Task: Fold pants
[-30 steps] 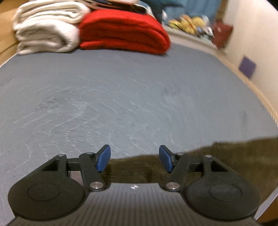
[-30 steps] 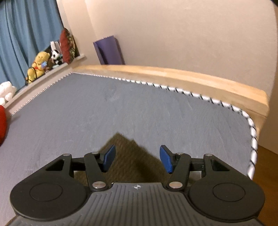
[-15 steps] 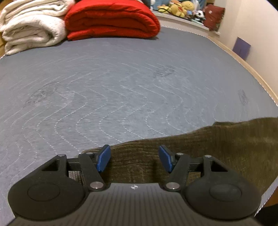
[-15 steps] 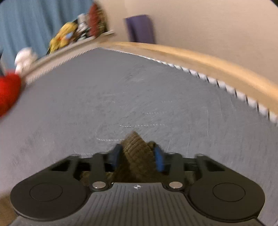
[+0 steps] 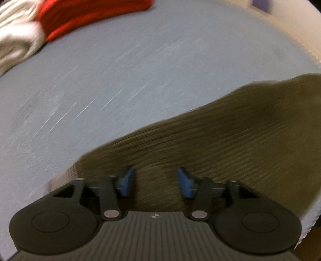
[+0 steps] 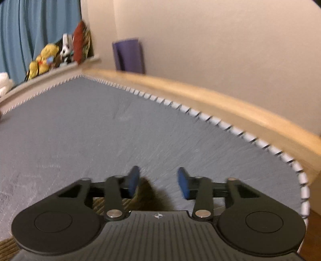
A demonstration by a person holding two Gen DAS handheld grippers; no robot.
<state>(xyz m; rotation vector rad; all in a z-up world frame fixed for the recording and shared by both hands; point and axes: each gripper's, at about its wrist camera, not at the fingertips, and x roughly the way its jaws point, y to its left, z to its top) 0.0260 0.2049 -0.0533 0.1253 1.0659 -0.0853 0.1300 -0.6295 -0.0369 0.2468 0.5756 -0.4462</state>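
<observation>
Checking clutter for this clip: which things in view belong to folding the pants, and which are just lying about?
Job: olive pants, left gripper, right gripper, grey mattress.
Lying about: red blanket, white blanket, stuffed toys, purple mat.

Item: one pair of pants (image 5: pixel 230 140), olive-brown ribbed corduroy, lying spread on the grey mattress (image 5: pixel 140 70). In the left wrist view the cloth covers the near right part of the mattress, its far edge running diagonally, rising toward the right, with its right side reaching the mattress's near edge. In the right wrist view only a pointed corner of the pants (image 6: pixel 147 197) shows, resting on the mattress well short of its corded border. Detail blurred.
</observation>
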